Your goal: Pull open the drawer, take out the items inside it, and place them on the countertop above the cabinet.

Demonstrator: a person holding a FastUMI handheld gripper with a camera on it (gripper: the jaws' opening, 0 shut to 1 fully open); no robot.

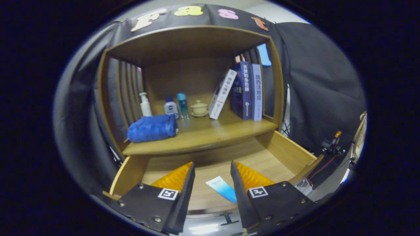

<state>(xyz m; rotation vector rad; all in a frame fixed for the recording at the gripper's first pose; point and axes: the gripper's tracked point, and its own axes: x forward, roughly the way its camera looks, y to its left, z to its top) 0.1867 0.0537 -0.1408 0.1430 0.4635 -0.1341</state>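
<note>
- Gripper view, gripper state: your gripper (212, 178) is spread wide and grasps nothing; its two fingers hang above the pulled-out drawer (288, 150).
- Gripper view, task item: a small blue-and-white tube (221, 189) lies flat on the drawer floor, in the gap between the fingers and closer to the right one. It touches neither finger.
- Gripper view, target surface: the countertop (210, 132) sits beyond the fingers, above the drawer. It already carries a rolled blue towel (152, 128), a pump bottle (144, 104), two small bottles (176, 105), a lidded cup (199, 108) and a row of books (241, 90).
- Step in hand, as judged: the drawer stands open, so you are at the removal stage, lining up on the tube.
- Next move, as judged: lower the fingers until they straddle the tube, and rotate if needed so they close across its narrow width. Then lift it clear of the drawer wall and carry it forward to the bare patch of countertop ahead of the books.
</note>
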